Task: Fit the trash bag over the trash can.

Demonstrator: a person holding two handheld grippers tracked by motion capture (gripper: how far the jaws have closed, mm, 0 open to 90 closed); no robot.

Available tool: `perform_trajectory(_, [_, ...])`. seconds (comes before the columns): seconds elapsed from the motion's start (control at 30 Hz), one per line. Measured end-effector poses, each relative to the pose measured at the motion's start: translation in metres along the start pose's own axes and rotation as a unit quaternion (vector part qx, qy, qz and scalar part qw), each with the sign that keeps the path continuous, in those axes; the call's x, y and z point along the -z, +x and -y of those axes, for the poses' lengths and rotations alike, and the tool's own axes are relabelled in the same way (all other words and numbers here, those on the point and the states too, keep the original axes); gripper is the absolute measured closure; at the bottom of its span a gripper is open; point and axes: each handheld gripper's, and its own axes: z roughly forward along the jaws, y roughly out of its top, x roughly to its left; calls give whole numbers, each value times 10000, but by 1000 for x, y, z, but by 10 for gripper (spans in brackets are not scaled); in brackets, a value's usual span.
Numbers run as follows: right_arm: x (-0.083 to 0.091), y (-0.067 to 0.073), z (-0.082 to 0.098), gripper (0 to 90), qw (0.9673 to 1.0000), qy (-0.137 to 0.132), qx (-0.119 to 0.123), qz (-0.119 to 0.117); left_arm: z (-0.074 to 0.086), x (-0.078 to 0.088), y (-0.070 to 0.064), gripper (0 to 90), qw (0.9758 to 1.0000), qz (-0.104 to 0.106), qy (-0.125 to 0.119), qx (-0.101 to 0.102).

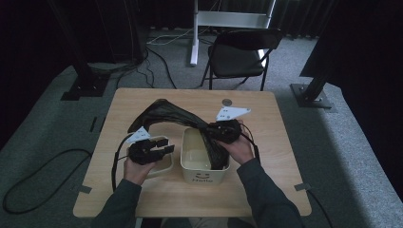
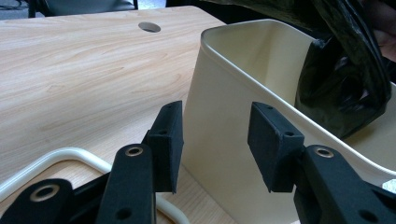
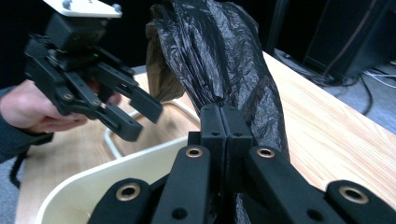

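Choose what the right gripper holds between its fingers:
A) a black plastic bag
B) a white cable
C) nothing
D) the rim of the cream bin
A: in the right gripper view, the right gripper is shut on the black plastic bag, which hangs into the cream bin.

"Hello" above a smile mark on the cream bin's (image 1: 202,176) front wall.

1. High view dim overall; room edges fall to near black, a paler light patch lies on the carpet (image 1: 342,142) at right.
2. Table (image 1: 142,190) evenly lit, soft shadows, no glare.
3. Gripper views brighter and sharp up close; far background goes soft.
4. Black bag (image 3: 224,56) shows faint sheen.
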Motion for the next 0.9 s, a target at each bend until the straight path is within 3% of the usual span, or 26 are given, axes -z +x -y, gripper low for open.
perform_trajectory(0.33, [-12,8,-7,896,9994,-61,-52,-326,0,1,0,560,10000,-17,-25,-27])
perform_trajectory(0.4, [-12,9,-5,896,9994,-42,-36,-327,0,1,0,560,10000,-15,-32,-17])
perform_trajectory(0.47, [-10,8,-3,897,9996,-20,-46,-277,0,2,-3,559,9999,16,-47,125])
perform_trajectory(0.6, [-2,3,3,897,9997,-56,-149,-201,-2,2,-2,560,10000,-8,-43,-41])
perform_trajectory(0.9, [15,1,18,896,9998,-55,-193,-62,-3,2,-5,560,10000,30,-74,-49])
